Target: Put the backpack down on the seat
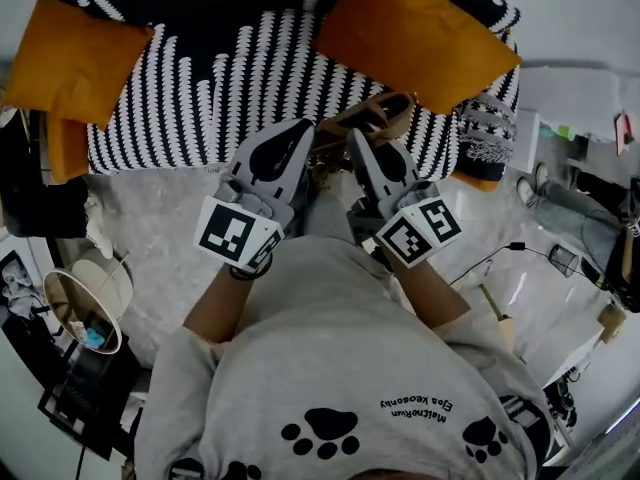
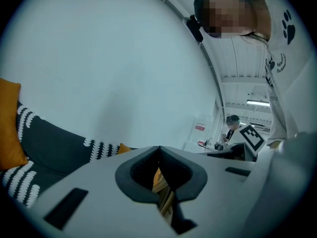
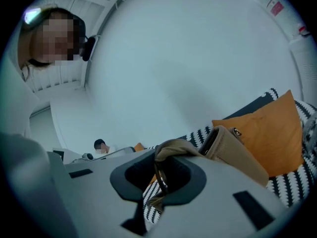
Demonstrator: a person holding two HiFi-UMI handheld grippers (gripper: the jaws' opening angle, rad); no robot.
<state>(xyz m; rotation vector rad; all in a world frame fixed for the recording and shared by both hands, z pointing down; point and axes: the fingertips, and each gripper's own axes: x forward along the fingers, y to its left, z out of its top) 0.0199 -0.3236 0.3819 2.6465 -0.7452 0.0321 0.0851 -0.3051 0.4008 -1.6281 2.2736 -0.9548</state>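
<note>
Nearly down: backpack over the seat

Overhead, we see the tan backpack slung between left tool and right tool over the striped seat; a lopsided release could tumble it to the floor. Left gripper view: that tool is pressed together on tan material, a thin hold that might slip. Right gripper view: its tool pinches the strap; the body leans toward an orange cushion.

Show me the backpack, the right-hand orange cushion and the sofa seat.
backpack (image 3: 240,155), right gripper view, tan body.
orange cushion (image 1: 415,33), head view, centre of its face.
sofa seat (image 1: 190,98), head view, bare striped cover.
</note>
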